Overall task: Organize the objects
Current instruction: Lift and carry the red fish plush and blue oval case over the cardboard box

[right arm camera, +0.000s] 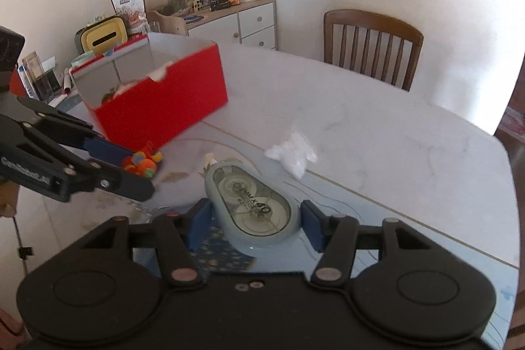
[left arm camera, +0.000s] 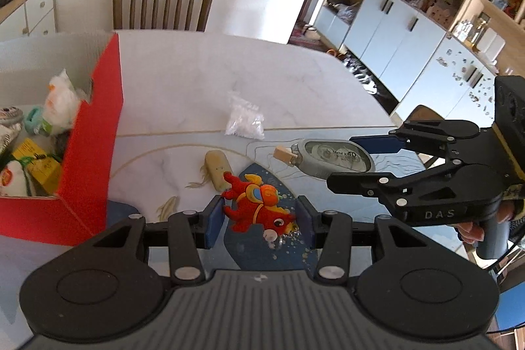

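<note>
A red and orange plush toy [left arm camera: 259, 205] sits between the blue pads of my left gripper [left arm camera: 259, 218], which is shut on it just above the table. My right gripper [right arm camera: 252, 218] is shut on a grey correction tape dispenser [right arm camera: 252, 205], held tip forward over the table's blue pattern. In the left wrist view the right gripper [left arm camera: 341, 159] holds the tape dispenser [left arm camera: 331, 156] to the right of the toy. In the right wrist view the left gripper [right arm camera: 141, 169] carries the toy [right arm camera: 144, 164] at the left. A red box [left arm camera: 92, 136] with several items inside stands to the left.
A small clear plastic bag [left arm camera: 244, 120] and a beige cylindrical object [left arm camera: 218, 168] lie on the marble table [left arm camera: 197, 71]. The red box [right arm camera: 164, 107] is open at the top. A wooden chair [right arm camera: 370, 45] stands at the far edge. Cabinets line the walls.
</note>
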